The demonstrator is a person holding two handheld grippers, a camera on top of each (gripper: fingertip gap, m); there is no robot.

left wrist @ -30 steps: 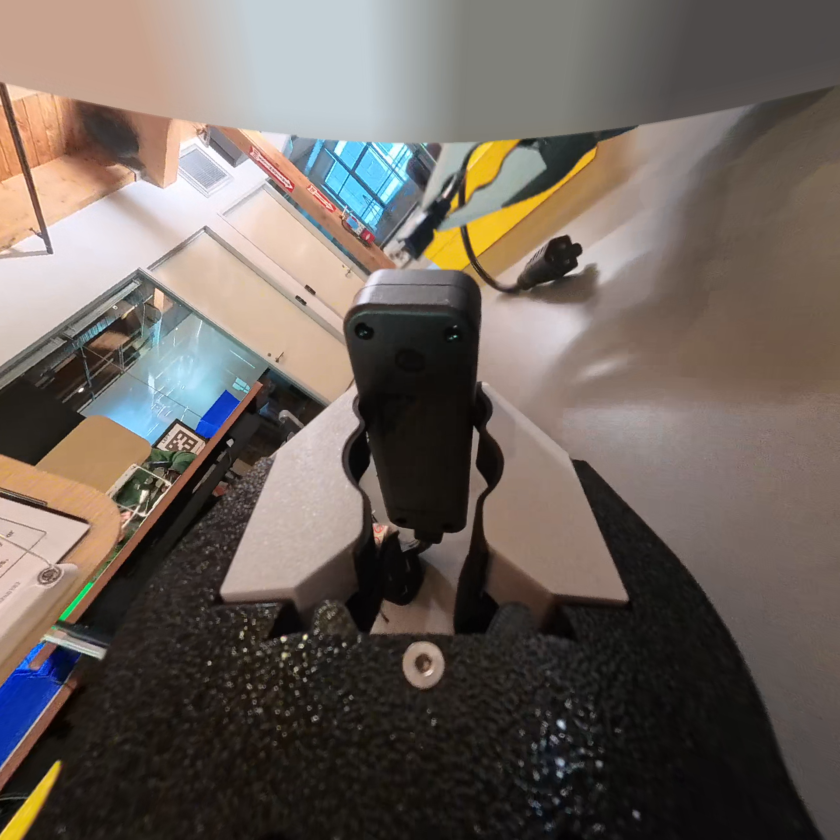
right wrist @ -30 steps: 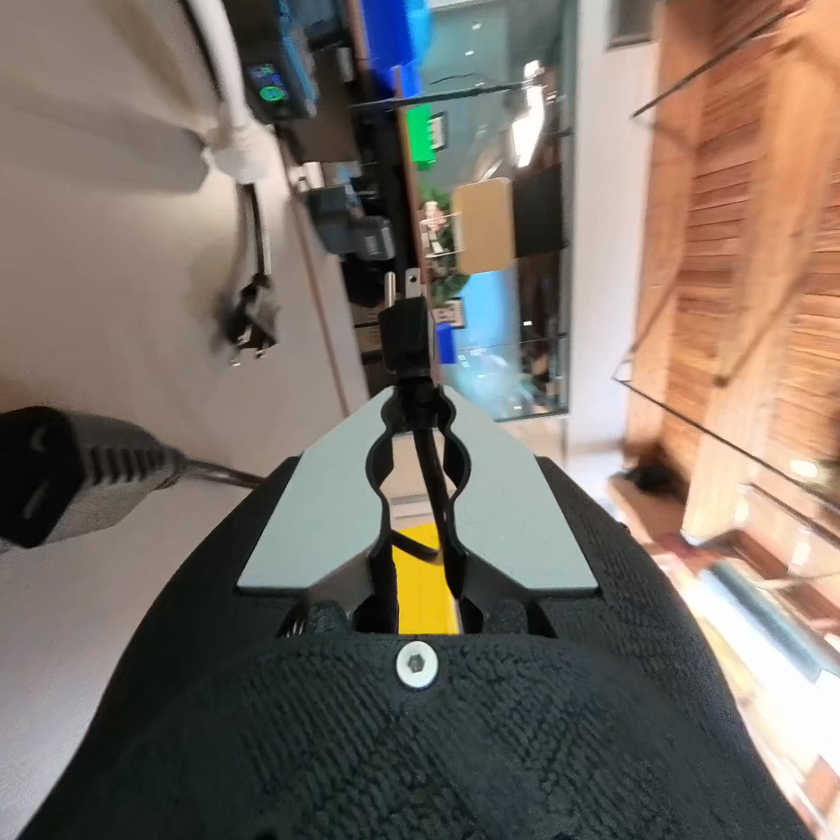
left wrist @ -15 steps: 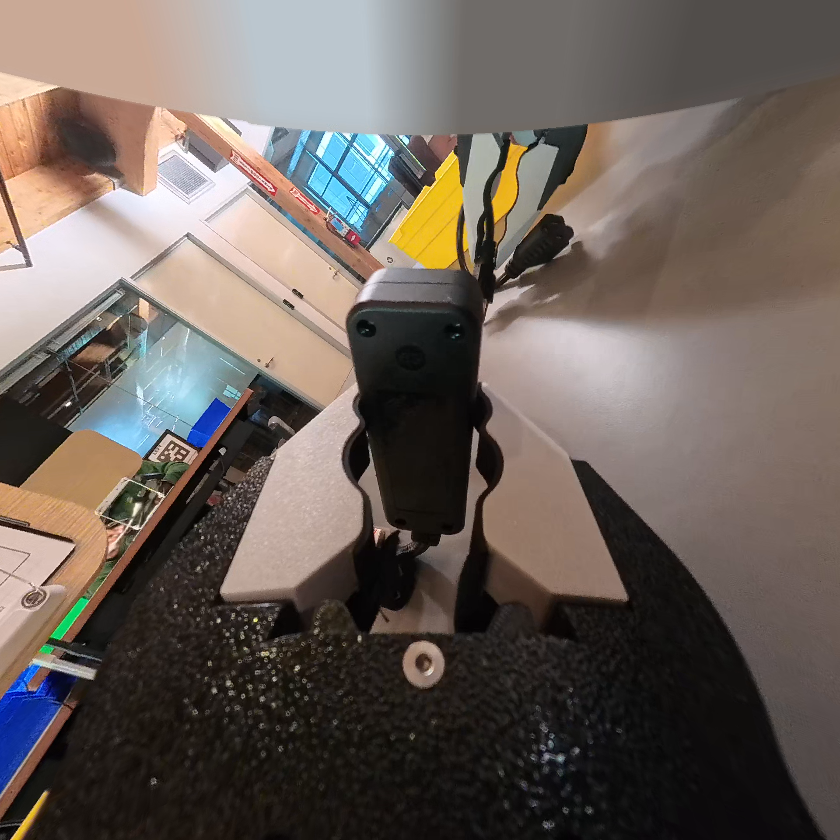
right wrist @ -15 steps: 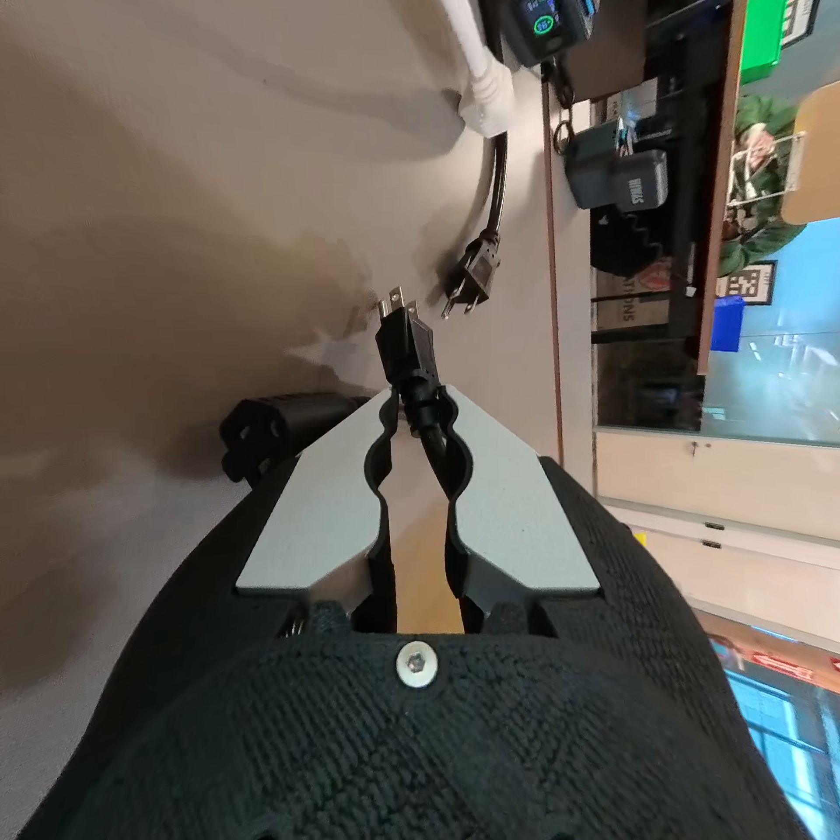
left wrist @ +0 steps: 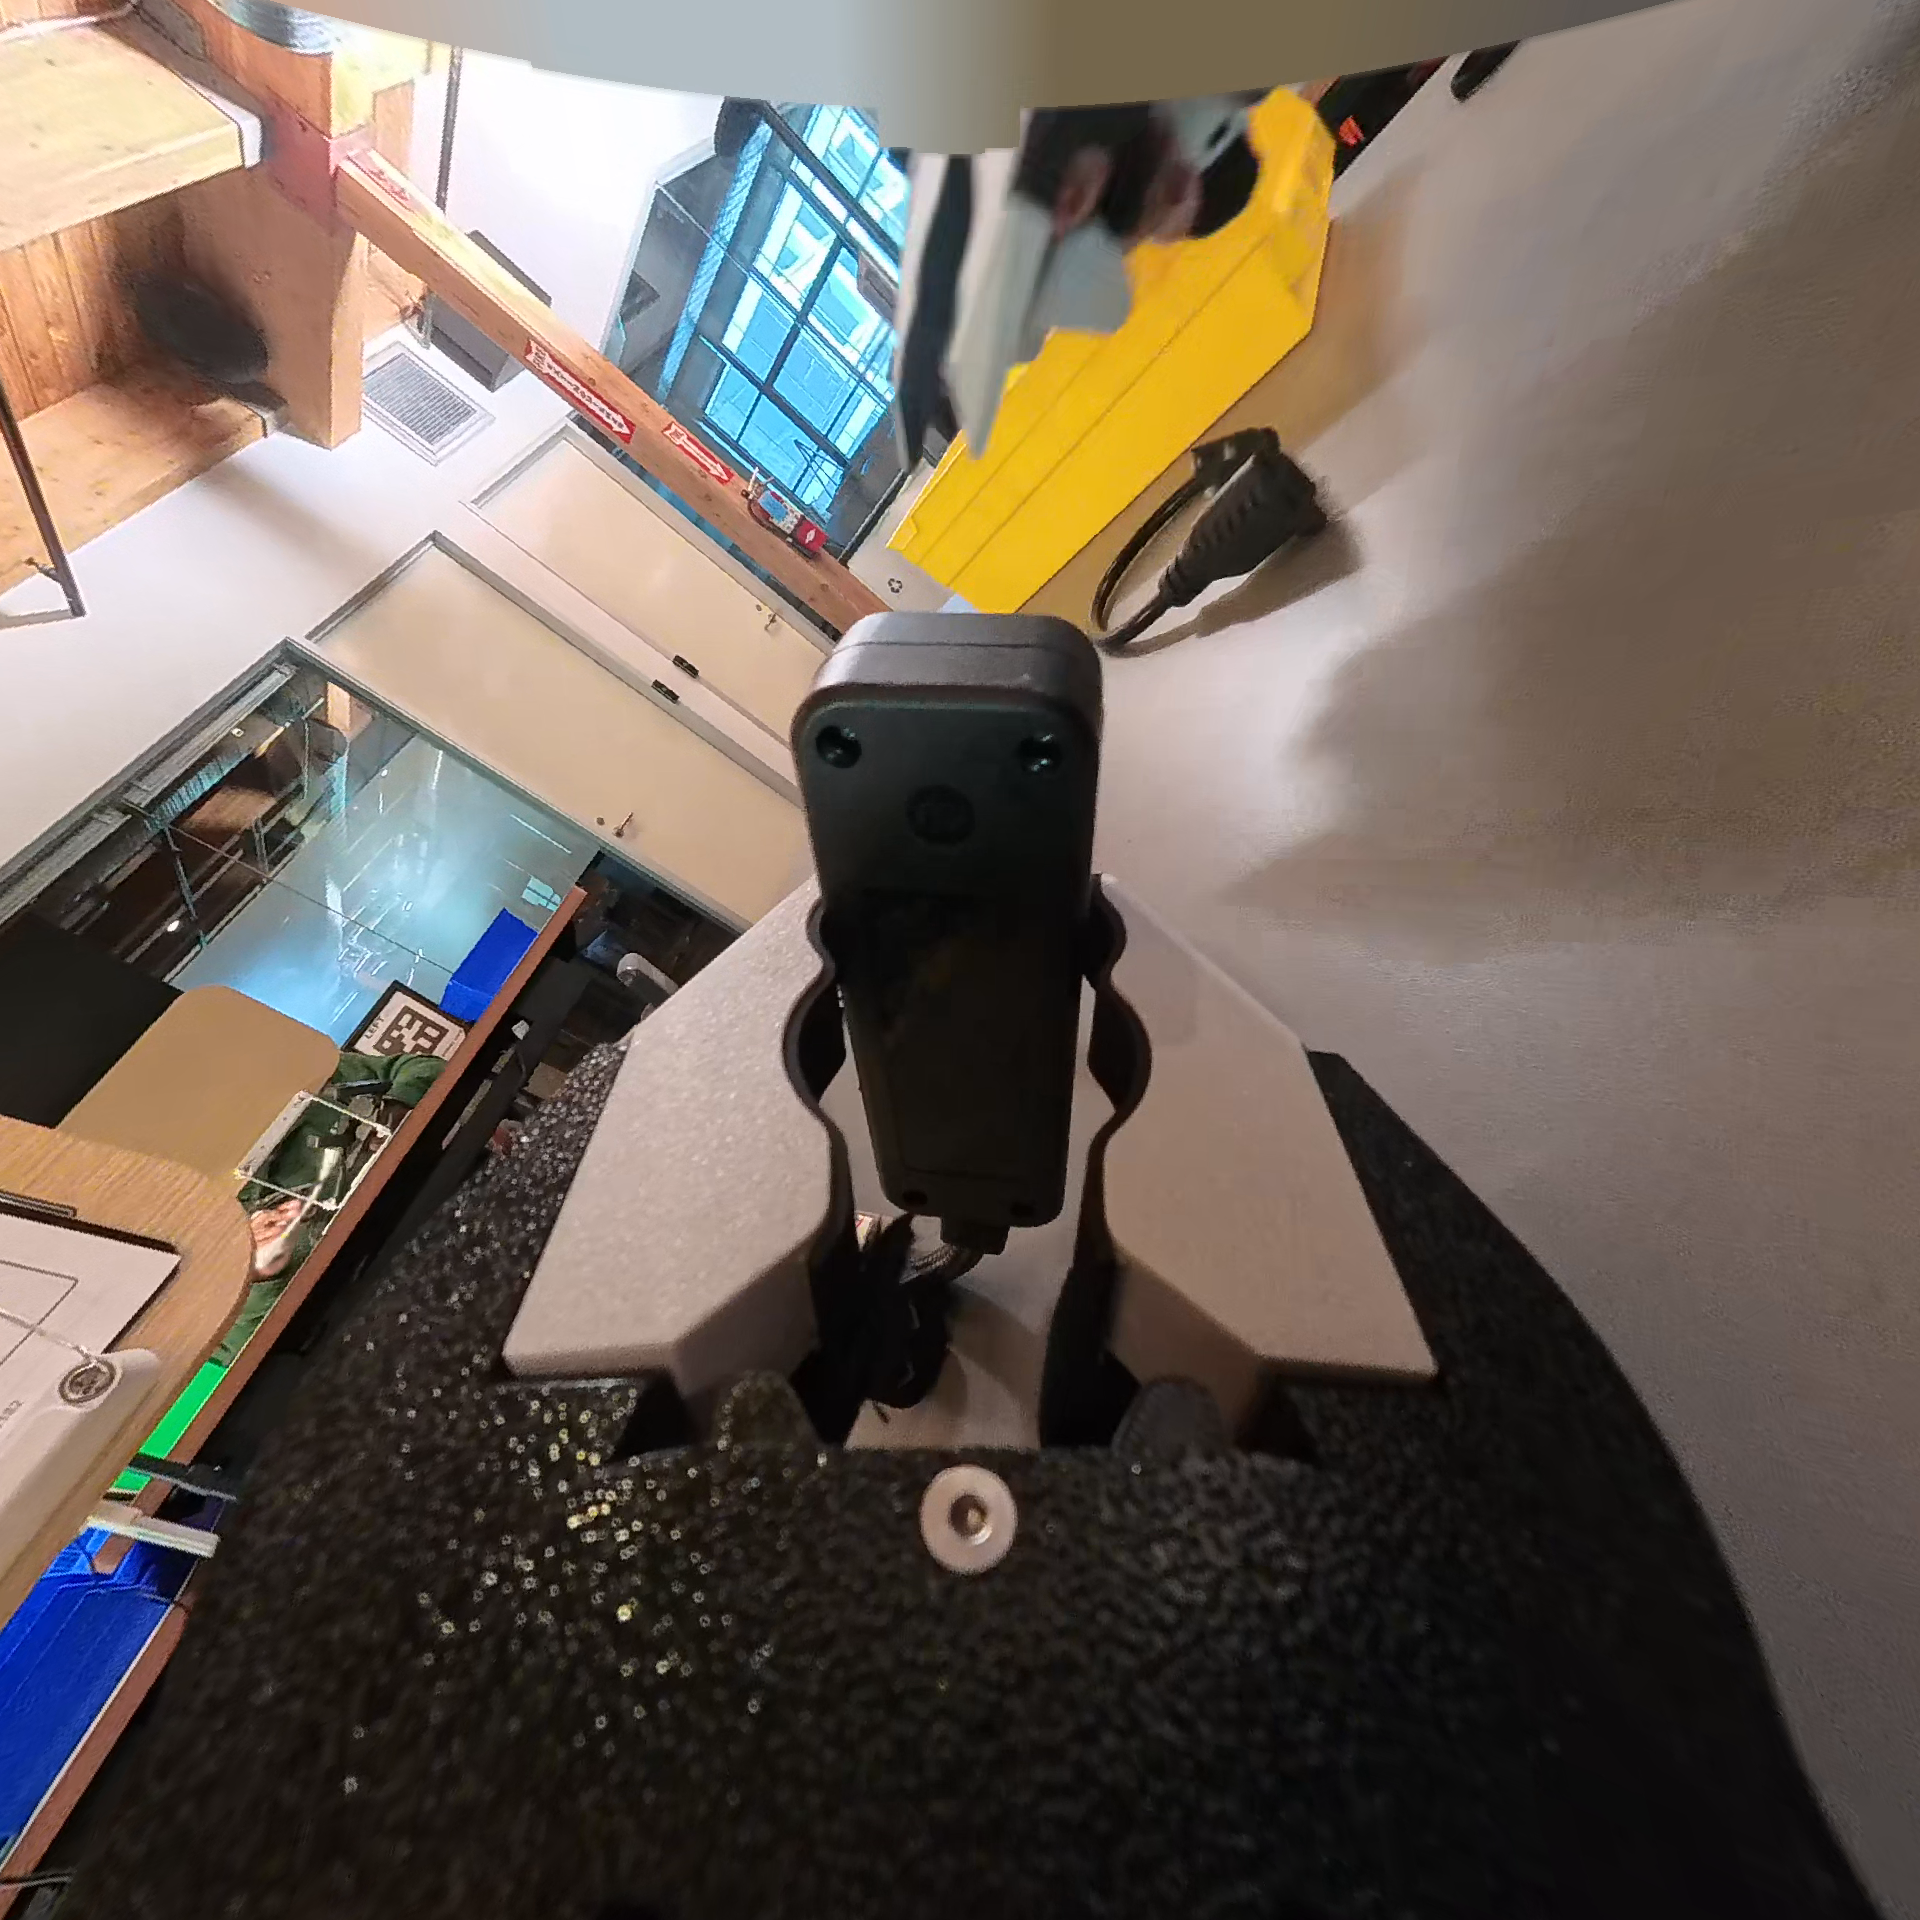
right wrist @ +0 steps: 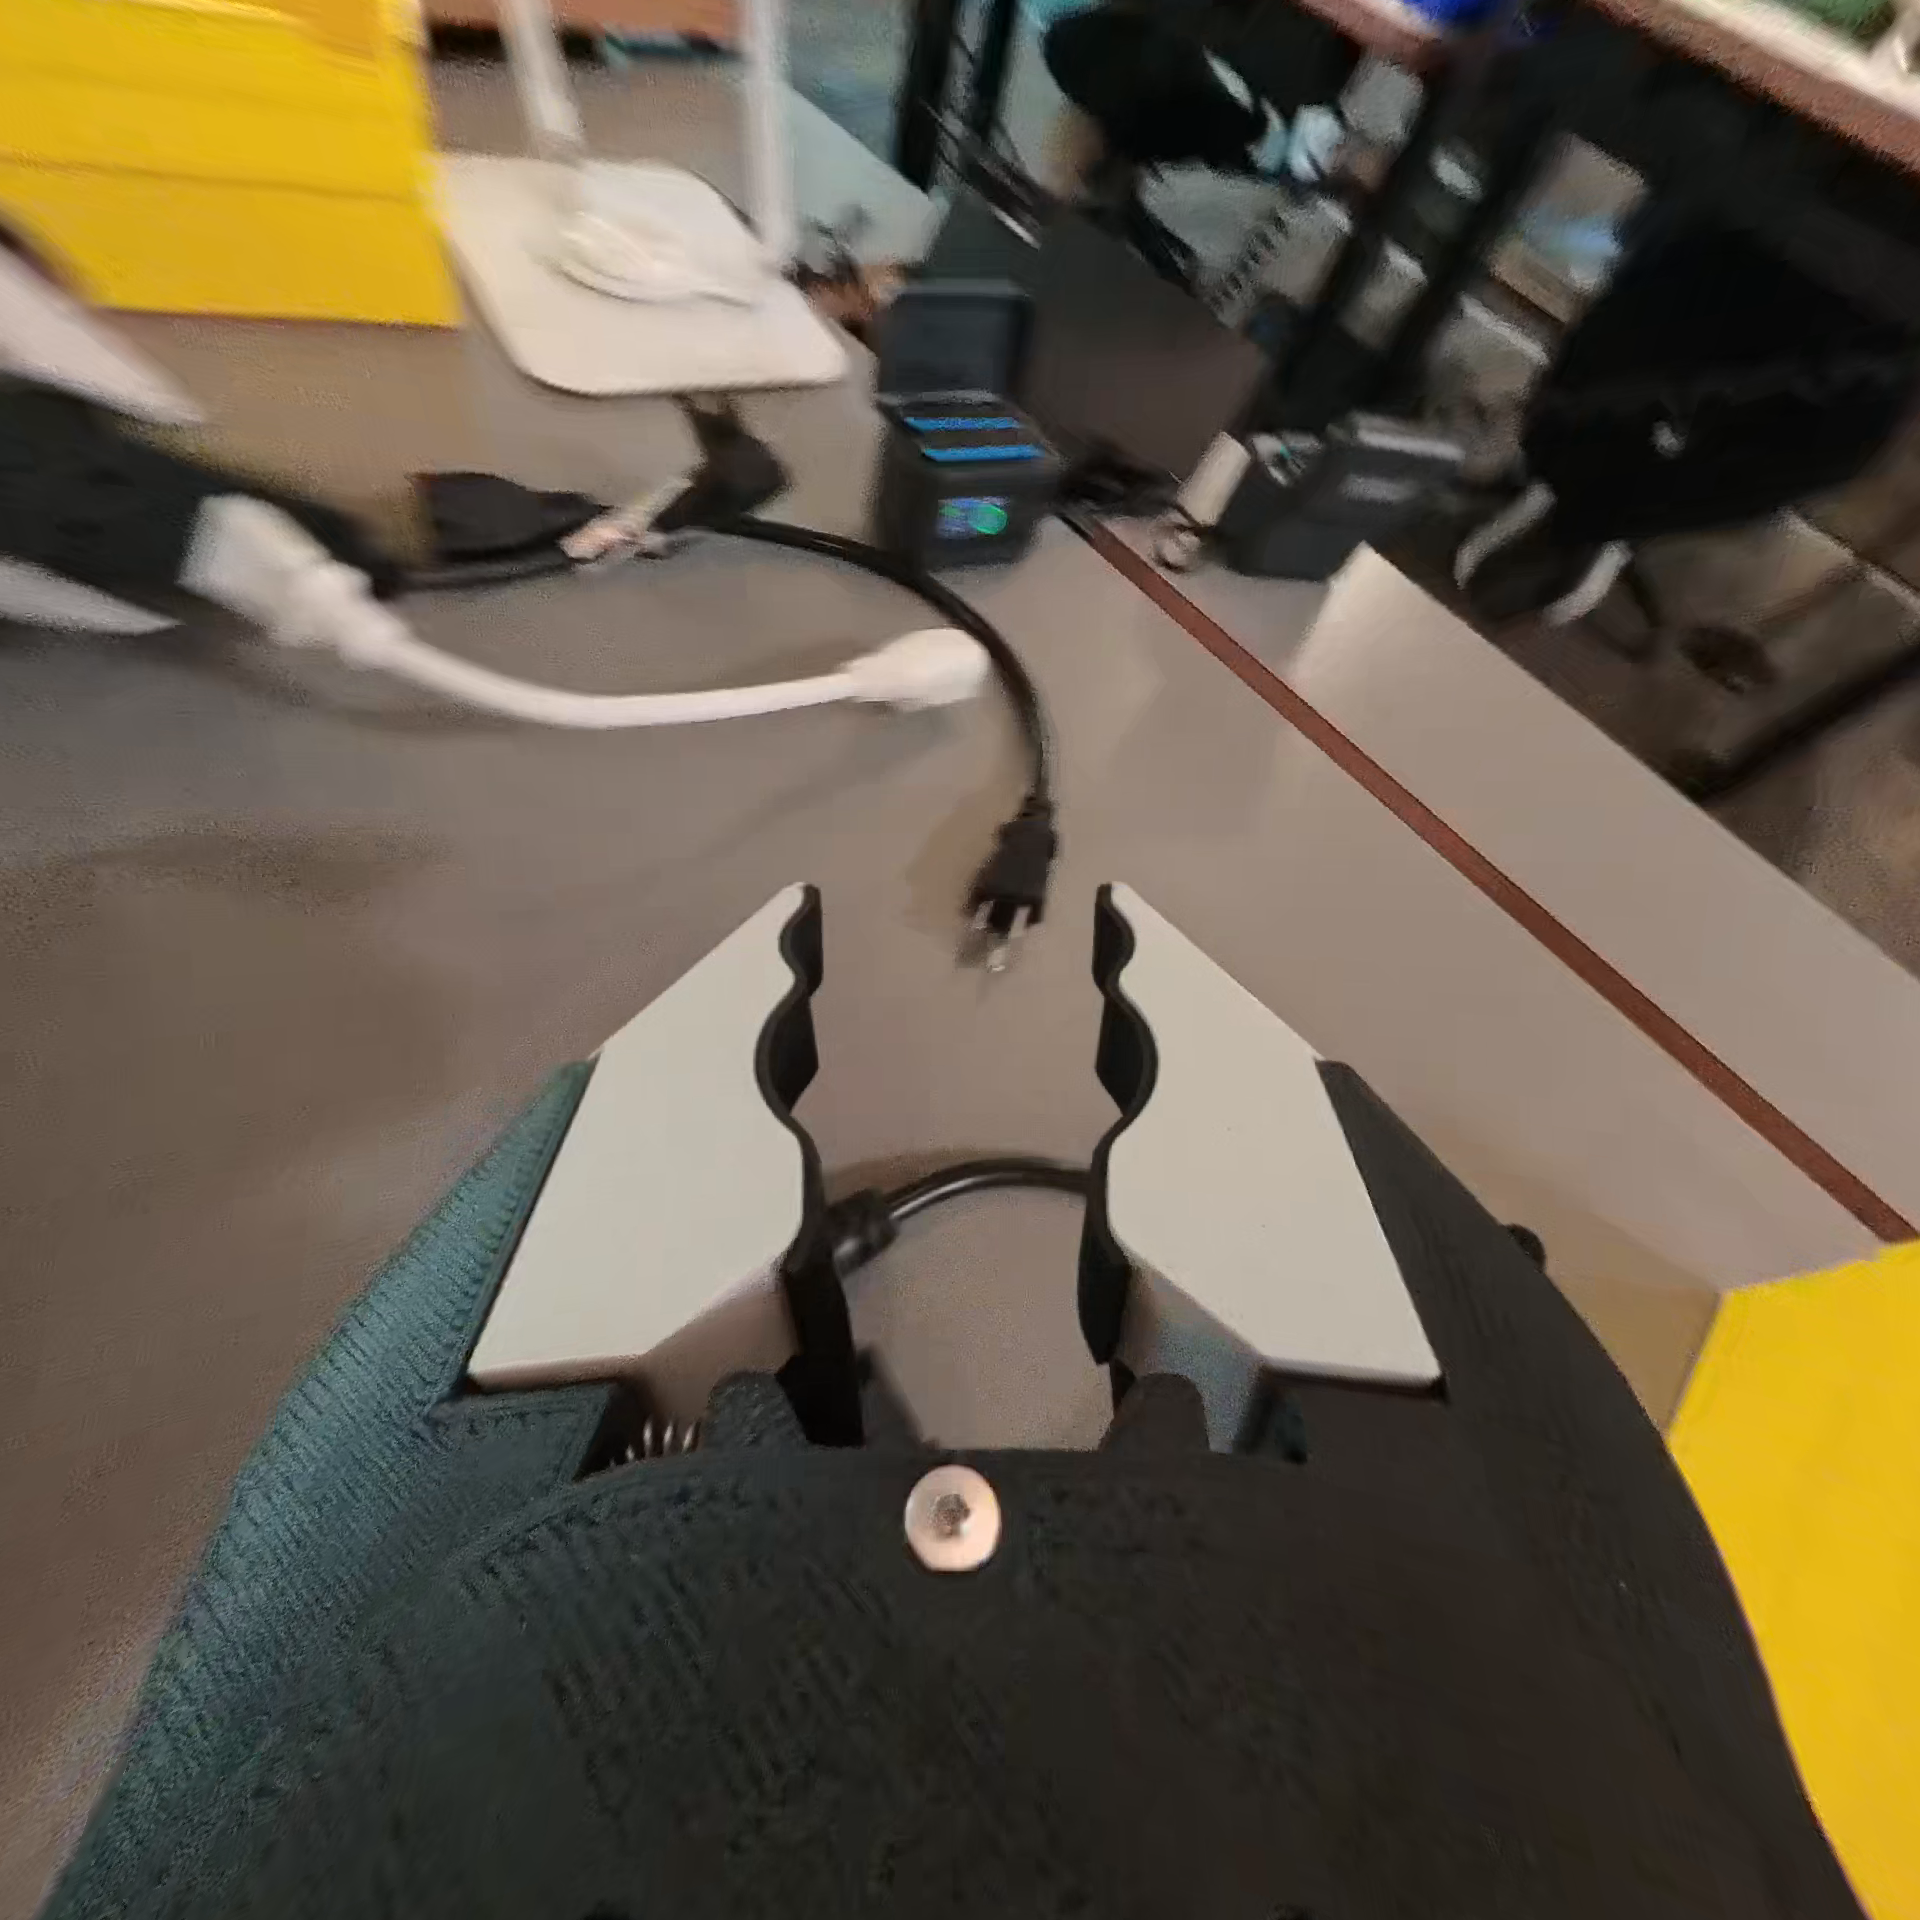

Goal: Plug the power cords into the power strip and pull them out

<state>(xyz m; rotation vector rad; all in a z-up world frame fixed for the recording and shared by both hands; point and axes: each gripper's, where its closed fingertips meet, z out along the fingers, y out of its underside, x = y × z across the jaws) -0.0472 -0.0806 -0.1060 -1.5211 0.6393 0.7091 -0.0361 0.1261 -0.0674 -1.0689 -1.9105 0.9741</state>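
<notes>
A yellow bin (left wrist: pixel 1164 343) stands at the far edge of the grey table (left wrist: pixel 1558 831); what it holds cannot be seen. The left gripper (left wrist: pixel 951 914) is clenched on a black power strip (left wrist: pixel 951 904) — its flat back faces the camera, two screws near the top end, its braided cord leaving at the bottom between the fingers. Beyond it a black cord end (left wrist: pixel 1236 509) lies on the table beside the bin.

The right gripper (right wrist: pixel 956 935) is spread wide and holds nothing. Just ahead of it a black plug (right wrist: pixel 1013 878) lies on the table — prongs toward the gripper. A white cord (right wrist: pixel 623 696) lies farther back, blurred.
</notes>
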